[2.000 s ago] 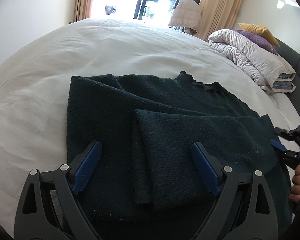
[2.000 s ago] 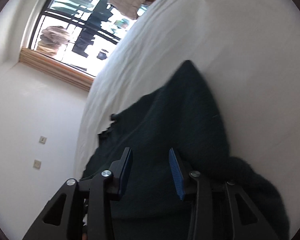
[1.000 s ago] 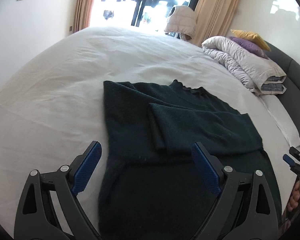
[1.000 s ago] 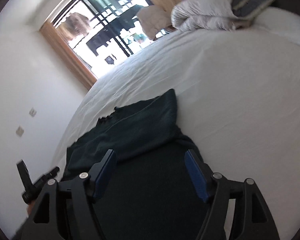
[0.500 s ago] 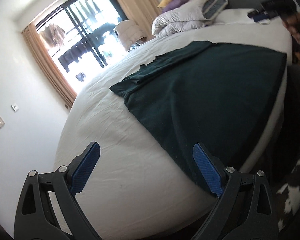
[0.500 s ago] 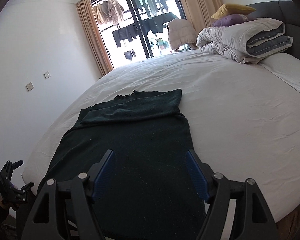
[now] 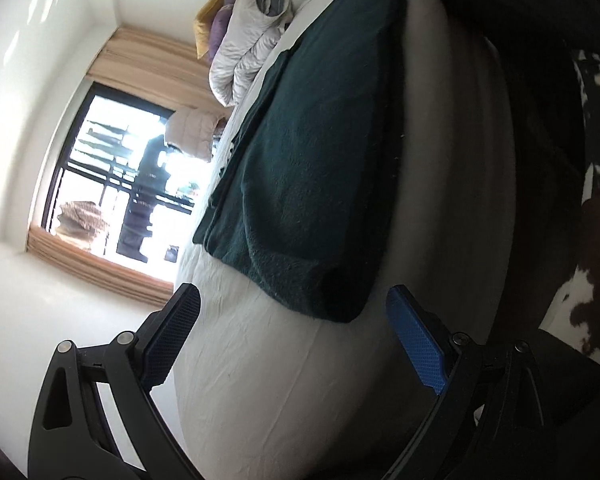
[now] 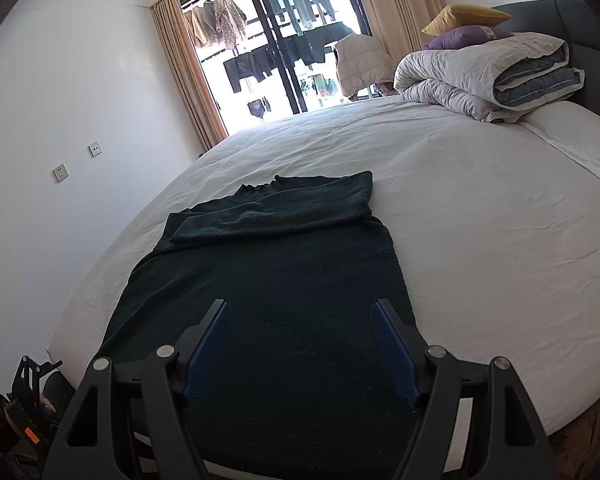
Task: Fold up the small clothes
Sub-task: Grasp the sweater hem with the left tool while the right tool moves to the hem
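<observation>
Sweater [image 8: 268, 280] lies flat on the white bed [image 8: 480, 216], sleeves folded across its far end, hem draped over the near edge. The left gripper [image 7: 292, 334], jaws wide and empty, should take the hem's left corner; the right gripper [image 8: 300, 344], equally wide and empty, the right corner, then lift evenly. Against a second ago, the left gripper has rolled sideways and dropped beside the bed.
</observation>
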`<state>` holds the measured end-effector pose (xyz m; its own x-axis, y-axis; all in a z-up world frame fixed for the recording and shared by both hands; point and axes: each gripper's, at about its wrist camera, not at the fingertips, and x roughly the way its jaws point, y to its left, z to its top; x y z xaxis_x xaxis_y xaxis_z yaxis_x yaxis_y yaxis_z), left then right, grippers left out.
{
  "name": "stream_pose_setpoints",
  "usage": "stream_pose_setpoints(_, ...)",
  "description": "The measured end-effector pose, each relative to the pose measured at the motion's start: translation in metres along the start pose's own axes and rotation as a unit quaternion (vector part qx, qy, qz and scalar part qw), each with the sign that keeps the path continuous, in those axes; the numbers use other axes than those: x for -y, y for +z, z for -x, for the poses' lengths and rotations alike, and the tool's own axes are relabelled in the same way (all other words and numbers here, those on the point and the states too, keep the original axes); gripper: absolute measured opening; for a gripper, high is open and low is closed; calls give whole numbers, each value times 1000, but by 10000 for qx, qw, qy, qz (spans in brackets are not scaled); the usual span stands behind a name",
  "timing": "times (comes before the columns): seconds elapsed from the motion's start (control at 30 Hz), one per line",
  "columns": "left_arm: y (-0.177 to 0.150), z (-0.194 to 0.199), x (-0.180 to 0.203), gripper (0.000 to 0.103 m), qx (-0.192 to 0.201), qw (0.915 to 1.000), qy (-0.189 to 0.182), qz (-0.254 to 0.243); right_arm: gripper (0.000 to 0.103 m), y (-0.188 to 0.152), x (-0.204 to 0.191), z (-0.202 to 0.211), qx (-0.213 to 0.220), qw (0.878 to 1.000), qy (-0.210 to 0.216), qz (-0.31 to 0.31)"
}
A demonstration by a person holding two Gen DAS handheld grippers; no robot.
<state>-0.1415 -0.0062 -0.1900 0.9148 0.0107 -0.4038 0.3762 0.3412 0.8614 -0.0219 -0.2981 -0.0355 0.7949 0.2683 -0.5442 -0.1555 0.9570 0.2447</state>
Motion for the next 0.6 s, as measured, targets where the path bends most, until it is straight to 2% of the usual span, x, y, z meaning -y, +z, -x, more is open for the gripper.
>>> stream_pose_setpoints(0.1,-4,-6,6,95,33,9995,256,-188,75,-1,-1,-1,8,10000,-4,-53)
stream_pose_setpoints(0.17,-3,-12,1,95,49,9990,426,-141,74,-2,-2,-2,-3,9999,35,-104)
stream_pose_setpoints(0.33,-1,-13,-10,95,230,9981,571,0,74,-3,-8,1,41,10000,72,-26)
stream_pose_setpoints(0.4,0,-14,-9,86,304,9980,547,-10,74,-4,-9,2,57,10000,57,-1)
stream_pose_setpoints(0.47,2,-22,-9,83,274,9981,545,8,74,-5,-9,4,70,10000,24,24)
stream_pose_setpoints(0.53,5,-26,-11,71,287,9982,515,56,75,-6,-7,6,89,9999,-21,51)
stream_pose_setpoints(0.6,7,-29,-15,44,311,9985,436,132,75,-7,-5,9,94,9999,-81,68)
